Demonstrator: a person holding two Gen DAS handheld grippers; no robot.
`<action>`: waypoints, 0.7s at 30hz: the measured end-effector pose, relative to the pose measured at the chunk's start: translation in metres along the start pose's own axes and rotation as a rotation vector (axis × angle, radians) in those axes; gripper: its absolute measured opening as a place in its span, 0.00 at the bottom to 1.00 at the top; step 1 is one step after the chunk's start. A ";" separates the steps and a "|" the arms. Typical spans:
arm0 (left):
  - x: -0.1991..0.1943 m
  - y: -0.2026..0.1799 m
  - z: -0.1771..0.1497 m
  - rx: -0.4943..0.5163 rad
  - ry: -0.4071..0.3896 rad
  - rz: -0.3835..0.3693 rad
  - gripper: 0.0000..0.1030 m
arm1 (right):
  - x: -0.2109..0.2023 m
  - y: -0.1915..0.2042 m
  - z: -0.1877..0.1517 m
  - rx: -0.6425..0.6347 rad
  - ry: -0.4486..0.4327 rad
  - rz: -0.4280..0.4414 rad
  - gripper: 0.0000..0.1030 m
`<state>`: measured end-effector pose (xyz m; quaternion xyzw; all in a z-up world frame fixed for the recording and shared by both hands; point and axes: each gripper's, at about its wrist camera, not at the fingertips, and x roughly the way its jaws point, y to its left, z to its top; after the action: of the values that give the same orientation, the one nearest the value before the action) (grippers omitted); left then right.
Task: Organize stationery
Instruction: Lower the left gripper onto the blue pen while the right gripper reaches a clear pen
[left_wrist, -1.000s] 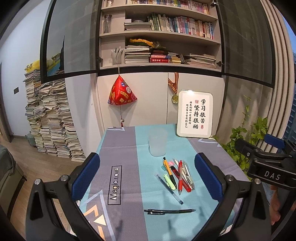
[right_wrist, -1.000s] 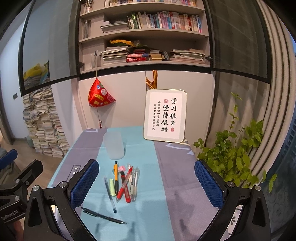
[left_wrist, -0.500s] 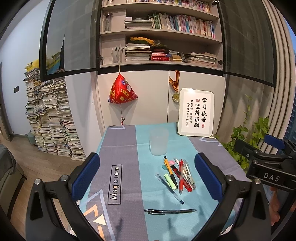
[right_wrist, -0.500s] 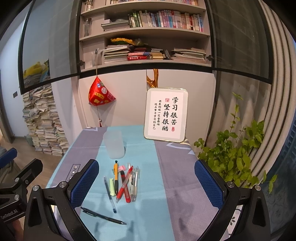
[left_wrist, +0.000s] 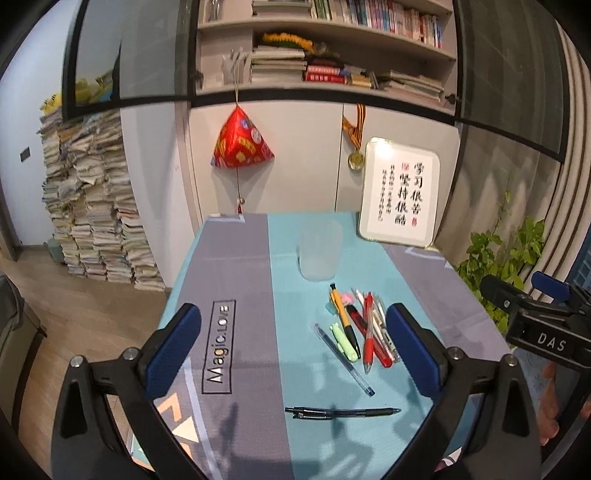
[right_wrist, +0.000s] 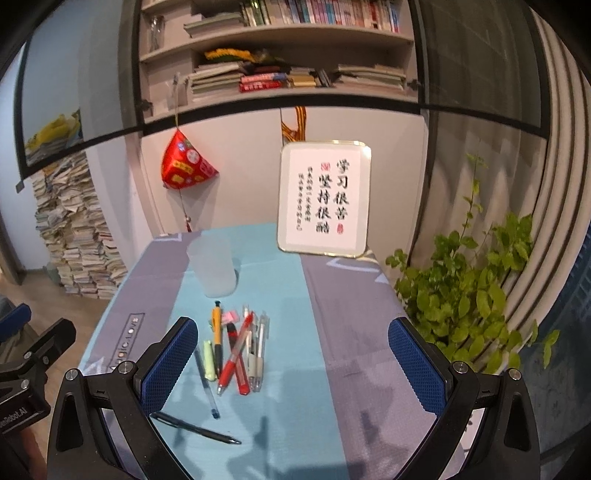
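A cluster of several pens (left_wrist: 364, 328) lies on the teal and grey tablecloth (left_wrist: 236, 280), with red, orange and green ones among them; it also shows in the right wrist view (right_wrist: 238, 347). A black pen (left_wrist: 341, 411) lies alone nearer me, seen also in the right wrist view (right_wrist: 195, 428). A frosted plastic cup (left_wrist: 319, 249) stands upright behind the pens, also in the right wrist view (right_wrist: 214, 266). My left gripper (left_wrist: 293, 354) is open and empty above the near table. My right gripper (right_wrist: 293, 362) is open and empty, to the right of the pens.
A framed calligraphy sign (left_wrist: 400, 192) leans at the table's back right. A leafy plant (right_wrist: 469, 291) stands right of the table. Stacks of papers (left_wrist: 92, 206) stand on the floor at left. A red pyramid ornament (left_wrist: 242, 142) hangs on the cabinet behind.
Both grippers have moved forward and tilted down toward the table, so the pens and cup look closer. Nothing on the table has moved.
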<state>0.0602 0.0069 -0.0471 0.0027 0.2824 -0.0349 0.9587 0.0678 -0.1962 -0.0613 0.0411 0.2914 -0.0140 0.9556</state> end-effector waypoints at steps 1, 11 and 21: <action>0.005 0.000 -0.001 0.003 0.015 -0.004 0.93 | 0.006 -0.001 -0.001 0.003 0.015 0.002 1.00; 0.056 0.003 -0.018 0.009 0.183 -0.035 0.69 | 0.057 0.005 -0.017 -0.041 0.166 0.107 0.76; 0.089 -0.004 -0.035 0.011 0.329 -0.064 0.40 | 0.100 0.015 -0.035 -0.068 0.307 0.146 0.47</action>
<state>0.1160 -0.0016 -0.1249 0.0047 0.4352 -0.0658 0.8979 0.1318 -0.1787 -0.1454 0.0315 0.4306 0.0715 0.8992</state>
